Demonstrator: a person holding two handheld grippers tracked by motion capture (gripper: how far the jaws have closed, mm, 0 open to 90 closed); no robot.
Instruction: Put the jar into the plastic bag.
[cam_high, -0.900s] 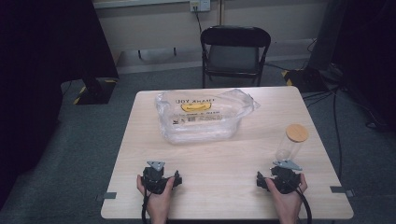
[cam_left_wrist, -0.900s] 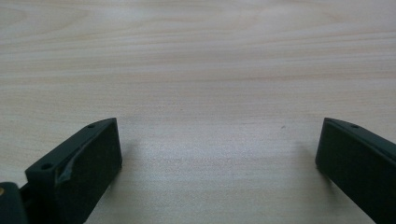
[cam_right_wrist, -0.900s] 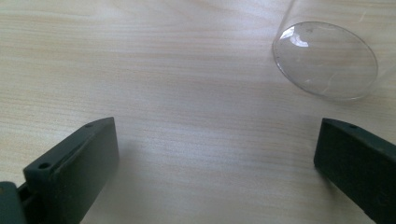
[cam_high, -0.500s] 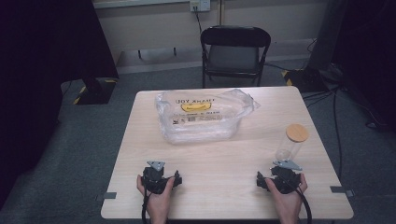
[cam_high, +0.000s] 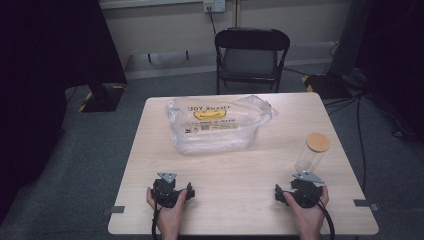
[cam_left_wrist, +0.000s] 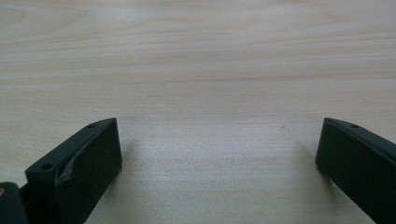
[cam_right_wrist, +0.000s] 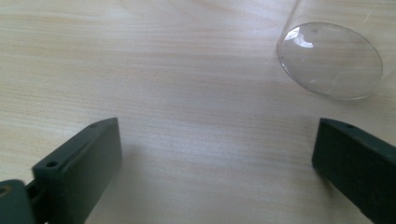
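1. The table (cam_high: 240, 170) is pale wood grain, smooth and matt.
2. The jar (cam_high: 309, 160) is clear, glossy glass or plastic; its lid (cam_high: 318, 142) looks wooden.
3. The bag (cam_high: 215, 125) is crinkled, shiny clear plastic.

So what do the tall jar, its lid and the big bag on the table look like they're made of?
The jar looks like clear glass or hard plastic: see-through, with glints on its round base. Its lid seems wood or bamboo, tan and matte. The bag appears to be thin clear plastic film, crinkled, shiny and printed.

High cam looks down over table (cam_high: 235, 165); both gripper cams sit close above same tabletop.
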